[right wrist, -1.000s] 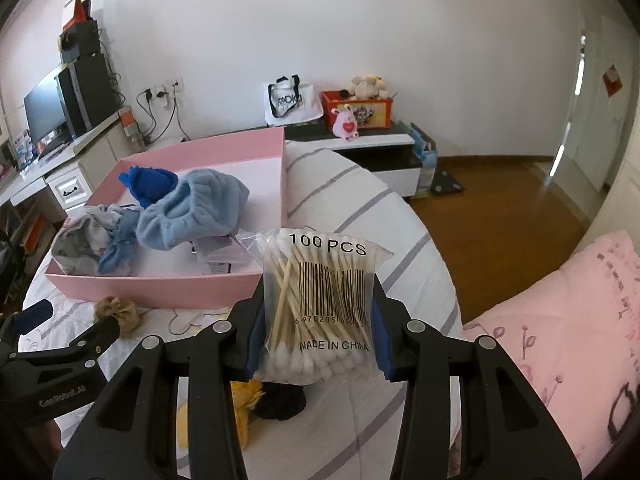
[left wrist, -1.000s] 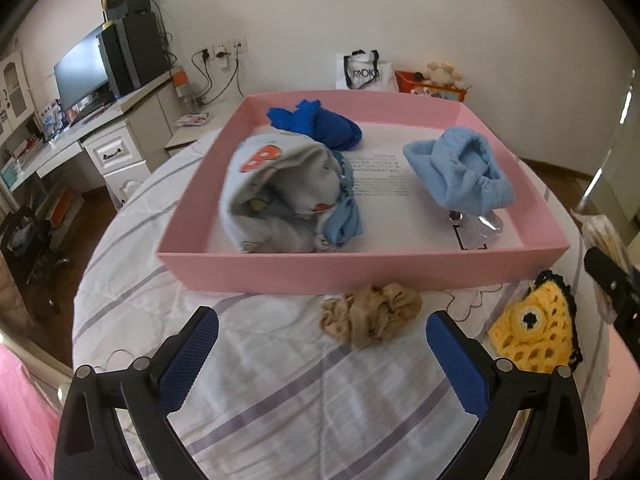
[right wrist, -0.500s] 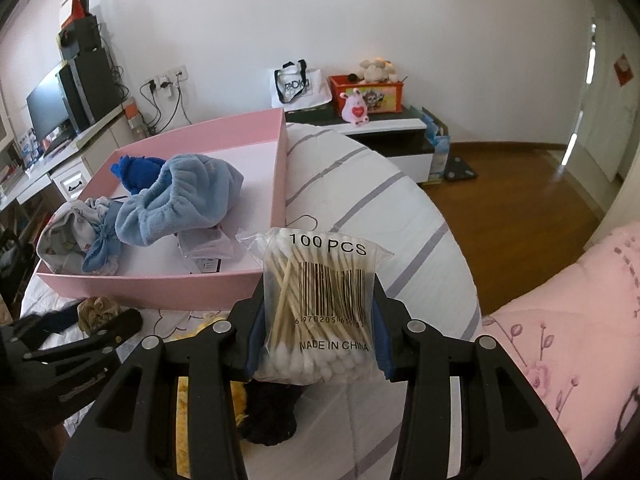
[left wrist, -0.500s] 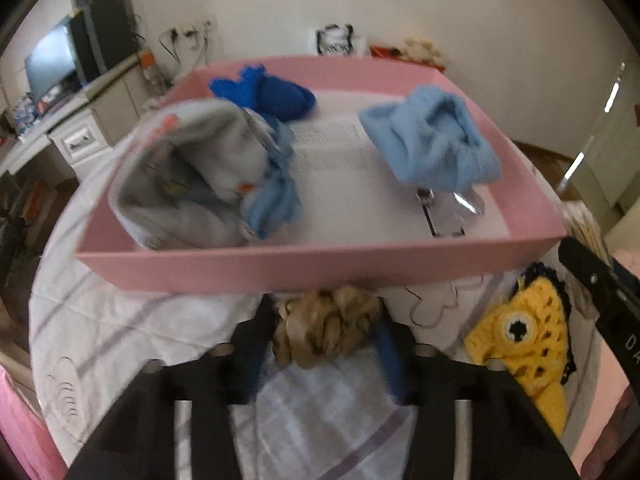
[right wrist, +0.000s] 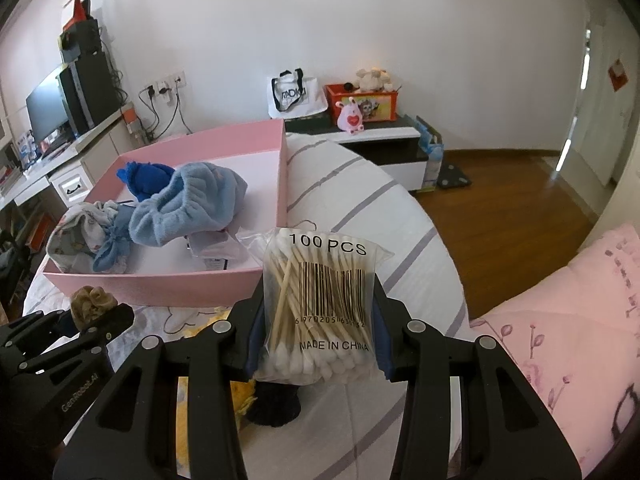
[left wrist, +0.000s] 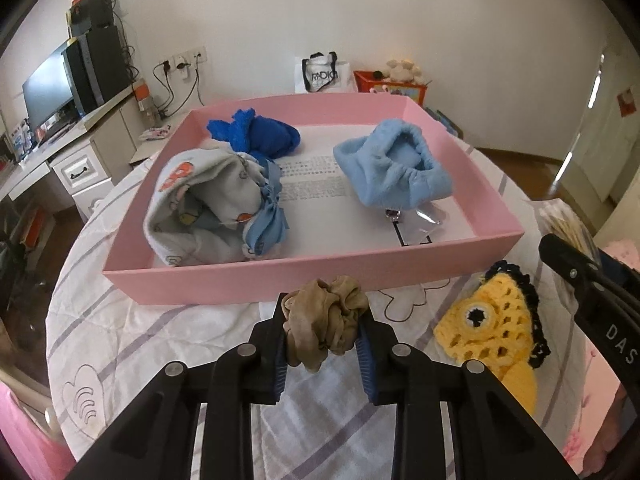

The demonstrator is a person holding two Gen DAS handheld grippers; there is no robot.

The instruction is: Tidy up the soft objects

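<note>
Scrunchie [left wrist: 325, 322] between clamped left jaws

Scrunchie [left wrist: 325, 322] before tray [left wrist: 256, 283] — fish [left wrist: 490, 334] right

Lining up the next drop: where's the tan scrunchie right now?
In the left wrist view the tan scrunchie sits pinched in the left gripper, just before the pink tray, left of the yellow crochet fish.

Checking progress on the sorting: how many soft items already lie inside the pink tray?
3: a dark blue cloth at the back left, a printed grey bundle front left, a light blue fleece piece on the right. Smaller ones could hide beneath.
</note>
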